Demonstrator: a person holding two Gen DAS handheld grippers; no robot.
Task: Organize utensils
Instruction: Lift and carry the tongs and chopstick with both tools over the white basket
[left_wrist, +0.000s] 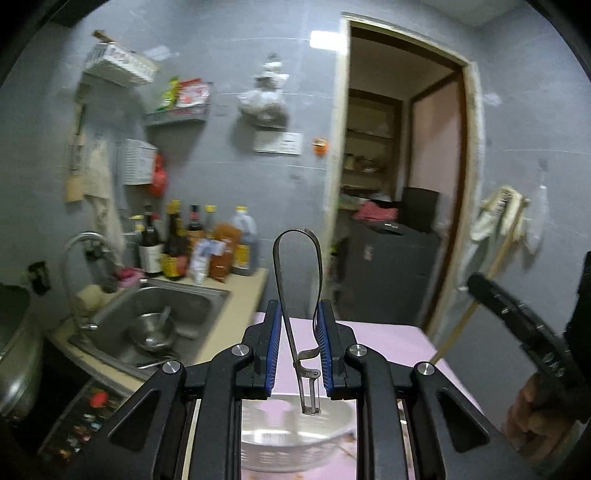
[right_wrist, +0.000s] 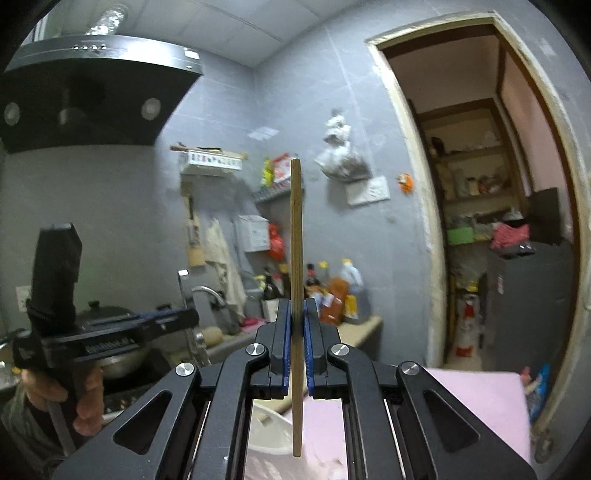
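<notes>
While both utensils are already lifted clear of the bench, neither has reached a resting place, so the sorting looks to be in mid-course. Nearest in the left wrist view, the left tongs are pinching a metal peeler by the sides of its looped handle, loop upward and blade hanging down over a white slotted basket. That basket sits on the pink bench directly below. In the right wrist view, the right tongs are pressed together on a single wooden chopstick, held upright, its lower end over a white container rim and the pink surface.

What the basket already holds cannot be made out, so how many utensils are done is unclear. By my reading, these two pieces remain to be set down in their proper spots.

Farther off lie the sink with a steel bowl, bottles along the counter, and the open doorway.
</notes>
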